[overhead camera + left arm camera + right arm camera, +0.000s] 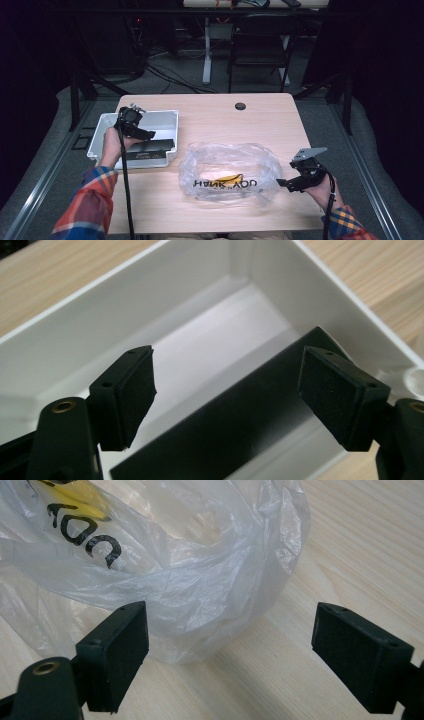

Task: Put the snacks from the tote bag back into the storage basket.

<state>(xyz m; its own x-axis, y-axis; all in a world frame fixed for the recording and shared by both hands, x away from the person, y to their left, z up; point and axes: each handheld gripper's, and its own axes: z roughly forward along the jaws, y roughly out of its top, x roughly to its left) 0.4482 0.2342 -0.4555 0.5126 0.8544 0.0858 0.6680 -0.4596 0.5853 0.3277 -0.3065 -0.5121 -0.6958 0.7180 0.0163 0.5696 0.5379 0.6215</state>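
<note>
Black flat bar (149,148) lies in the white plastic tray (167,119), left of centre in the high view, long axis across the frame. Left gripper (227,390) above it, jaws apart, empty. Right gripper (230,655) spread wide beside the crinkled clear plastic bag (230,172), lower centre, black lettering.

Two black hand-held grippers, plaid sleeves

The left gripper (145,134) and right gripper (281,184) are black, each trailing a black cable. The right one carries a grey three-cornered plate (308,153) on top. In the gripper views, each jaw ends in a flat rectangular black pad (127,395) with two small holes along its edge, and a brass-coloured ring (63,406) sits in the arm below. The sleeves (87,205) are plaid in red, blue and yellow.
</note>
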